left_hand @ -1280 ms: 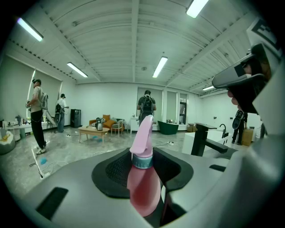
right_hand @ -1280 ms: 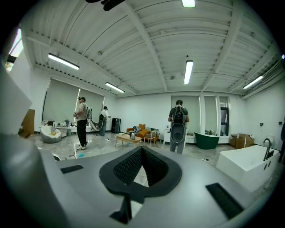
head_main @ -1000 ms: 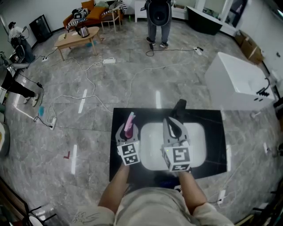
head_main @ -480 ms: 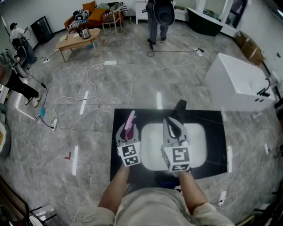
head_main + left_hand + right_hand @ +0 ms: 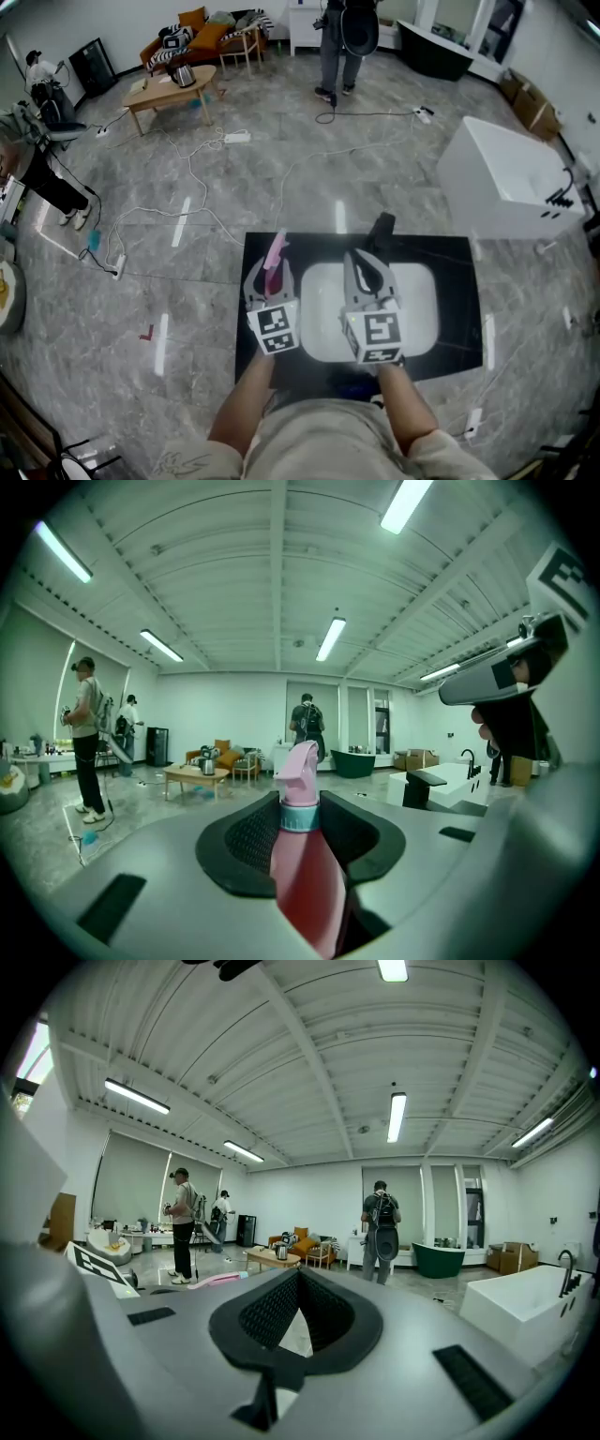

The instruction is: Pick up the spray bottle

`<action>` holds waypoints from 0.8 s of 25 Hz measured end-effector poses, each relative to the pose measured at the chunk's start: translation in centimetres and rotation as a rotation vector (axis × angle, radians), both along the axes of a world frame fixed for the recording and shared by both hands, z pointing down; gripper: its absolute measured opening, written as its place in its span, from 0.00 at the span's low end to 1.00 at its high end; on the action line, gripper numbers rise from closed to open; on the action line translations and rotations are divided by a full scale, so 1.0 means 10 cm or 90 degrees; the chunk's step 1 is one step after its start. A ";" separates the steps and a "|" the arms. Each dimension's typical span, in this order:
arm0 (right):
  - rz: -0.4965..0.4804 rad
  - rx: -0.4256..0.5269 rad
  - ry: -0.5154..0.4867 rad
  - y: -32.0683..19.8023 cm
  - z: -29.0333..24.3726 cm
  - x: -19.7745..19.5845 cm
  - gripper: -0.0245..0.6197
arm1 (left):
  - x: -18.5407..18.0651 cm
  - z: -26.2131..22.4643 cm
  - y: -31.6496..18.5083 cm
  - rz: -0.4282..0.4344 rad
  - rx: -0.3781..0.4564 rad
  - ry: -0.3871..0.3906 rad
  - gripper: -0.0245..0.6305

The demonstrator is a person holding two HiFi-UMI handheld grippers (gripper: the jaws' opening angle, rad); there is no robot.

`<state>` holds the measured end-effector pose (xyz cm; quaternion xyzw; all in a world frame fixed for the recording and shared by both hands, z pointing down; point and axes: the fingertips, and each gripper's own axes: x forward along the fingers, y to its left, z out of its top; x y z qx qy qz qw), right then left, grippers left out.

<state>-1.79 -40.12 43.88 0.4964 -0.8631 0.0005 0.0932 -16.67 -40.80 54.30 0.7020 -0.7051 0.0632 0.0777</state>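
Note:
The pink spray bottle (image 5: 275, 256) stands upright between the fingers of my left gripper (image 5: 269, 274), above the left part of the black counter (image 5: 459, 281). In the left gripper view the bottle (image 5: 302, 864) fills the gap of the left gripper (image 5: 302, 801), pink trigger head and pale blue collar sticking out past the pads, and the jaws are closing on it. My right gripper (image 5: 365, 265) hovers over the white sink basin (image 5: 417, 314). In its own view the right gripper (image 5: 298, 1276) has its tips together and holds nothing.
A dark faucet (image 5: 380, 227) rises at the basin's far edge. A white bathtub (image 5: 506, 178) stands at the right. A person (image 5: 343, 37) stands further back, and a wooden coffee table (image 5: 169, 84) at the far left. Cables (image 5: 202, 155) run across the floor.
My left gripper has lifted slightly with the pink bottle in it. The right gripper has stayed put. The person at the back has stepped a little farther away.

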 end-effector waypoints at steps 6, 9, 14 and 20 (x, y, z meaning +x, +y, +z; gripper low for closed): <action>-0.003 0.009 -0.007 0.03 -0.09 -0.03 0.04 | -0.04 -0.30 0.03 -0.008 0.024 -0.005 0.25; -0.003 0.018 -0.010 0.03 -0.14 -0.02 0.04 | -0.05 -0.49 0.05 -0.011 0.038 -0.010 0.25; -0.005 0.028 -0.014 0.05 -0.22 -0.01 0.04 | -0.04 -0.81 0.11 -0.010 0.068 -0.012 0.25; -0.004 0.044 -0.023 0.06 -0.35 0.04 0.05 | 0.05 -1.15 0.22 0.000 0.098 -0.023 0.25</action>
